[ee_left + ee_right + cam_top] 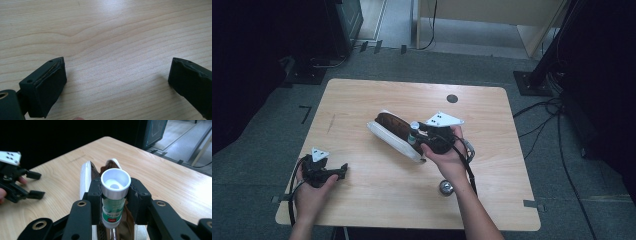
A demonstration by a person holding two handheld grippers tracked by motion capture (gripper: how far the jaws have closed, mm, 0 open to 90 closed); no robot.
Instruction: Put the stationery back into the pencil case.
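An upright tube with a white cap [115,182] and a green label is clamped between the pads of my right gripper [115,192], which is shut on it. Just under and behind the tube lies an open pouch [85,176], white outside and brown inside. From above, the right gripper [418,134] holds the tube [414,129] over the near end of the pouch [390,131] at mid-table. My left gripper [343,170] rests near the table's front left, and its jaws stand wide apart over bare wood [117,75] with nothing between them.
A small round silver object [445,187] lies on the wooden table [362,100] beside the right forearm. A dark round spot [452,98] marks the far side. Black stands and cables crowd the floor to the right [542,75].
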